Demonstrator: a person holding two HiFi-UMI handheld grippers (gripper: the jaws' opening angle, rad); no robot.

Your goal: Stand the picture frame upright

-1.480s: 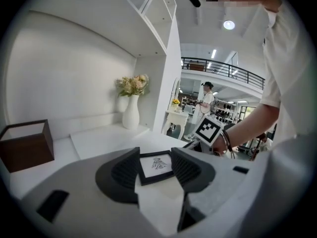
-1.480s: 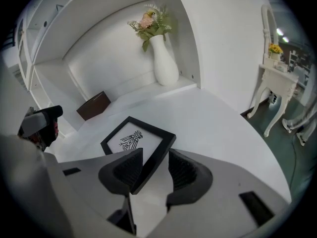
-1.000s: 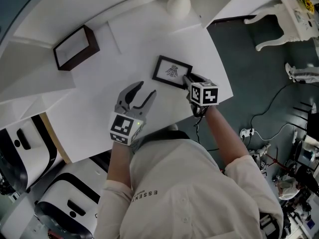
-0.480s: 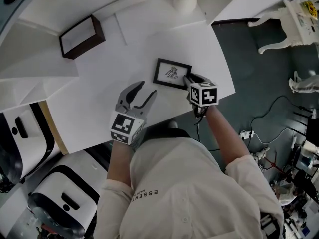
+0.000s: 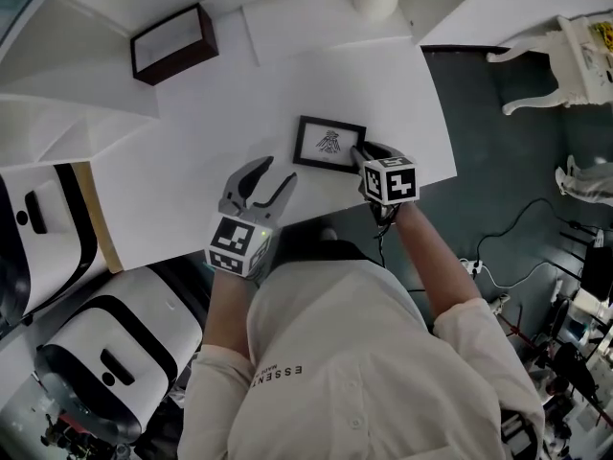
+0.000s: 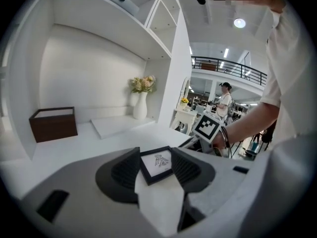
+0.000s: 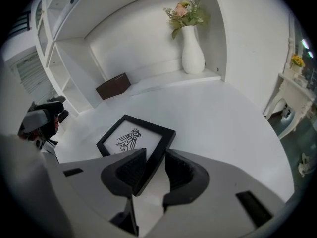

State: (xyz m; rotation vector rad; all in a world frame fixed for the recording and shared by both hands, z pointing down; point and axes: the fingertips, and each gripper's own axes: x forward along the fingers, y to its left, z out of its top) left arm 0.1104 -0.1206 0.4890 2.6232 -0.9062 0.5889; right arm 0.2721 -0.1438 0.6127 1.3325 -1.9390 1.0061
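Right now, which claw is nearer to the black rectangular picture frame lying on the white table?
Right. The right claw straddles a corner of the black rectangular picture frame, jaws closing around it. The left claw hovers open, apart from the frame.

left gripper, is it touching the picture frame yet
Apart. The head view shows a strip of bare white table between the left gripper and the picture frame; its jaws stand open on nothing.

brown box (image 5: 172,43) desk rear-L | vase w/ flowers (image 7: 192,56) rear-ctr
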